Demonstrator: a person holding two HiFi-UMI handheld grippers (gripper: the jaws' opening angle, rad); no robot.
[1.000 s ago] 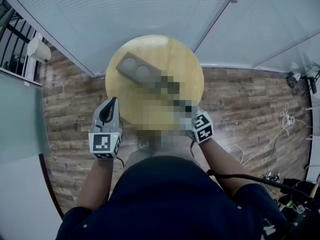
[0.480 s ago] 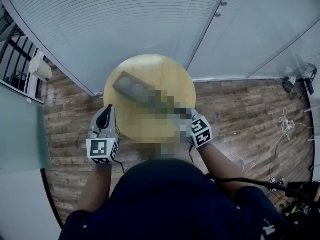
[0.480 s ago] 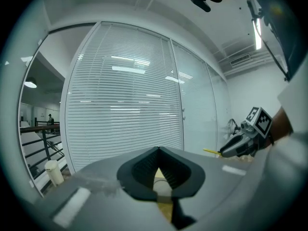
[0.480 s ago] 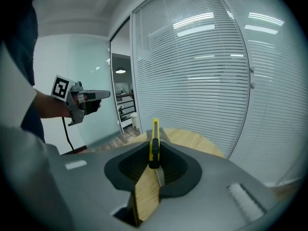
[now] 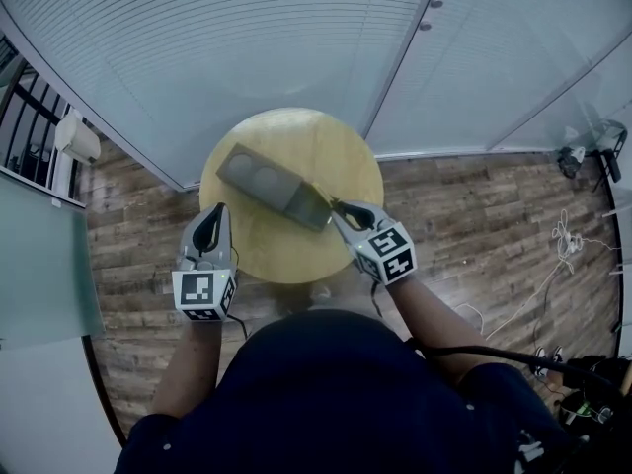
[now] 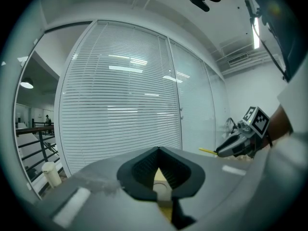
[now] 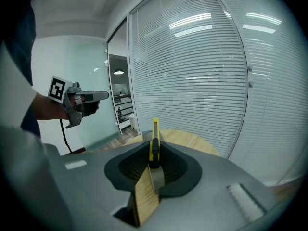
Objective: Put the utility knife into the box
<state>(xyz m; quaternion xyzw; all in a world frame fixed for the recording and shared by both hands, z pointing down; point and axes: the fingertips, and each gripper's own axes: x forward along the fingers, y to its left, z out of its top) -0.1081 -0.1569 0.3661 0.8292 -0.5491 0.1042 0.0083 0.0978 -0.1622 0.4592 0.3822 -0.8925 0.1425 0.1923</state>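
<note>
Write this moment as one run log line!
left gripper: shut, empty | right gripper: shut on utility knife | box: on table | utility knife not yet in box

A round pale wooden table (image 5: 318, 149) stands on brown plank flooring (image 5: 474, 215) before white slatted blinds (image 5: 227, 57); thin cables (image 5: 514, 302), seemingly, trail rightward.

This looks like an office interior: tall glass partition walls hung with white horizontal blinds (image 5: 247, 47), wood-plank flooring (image 5: 474, 215), a small round wooden table (image 5: 331, 146), a strip light (image 6: 254, 30) and an air vent (image 6: 239, 59) in the white ceiling, and loose cables (image 5: 563, 235) on the floor.
</note>
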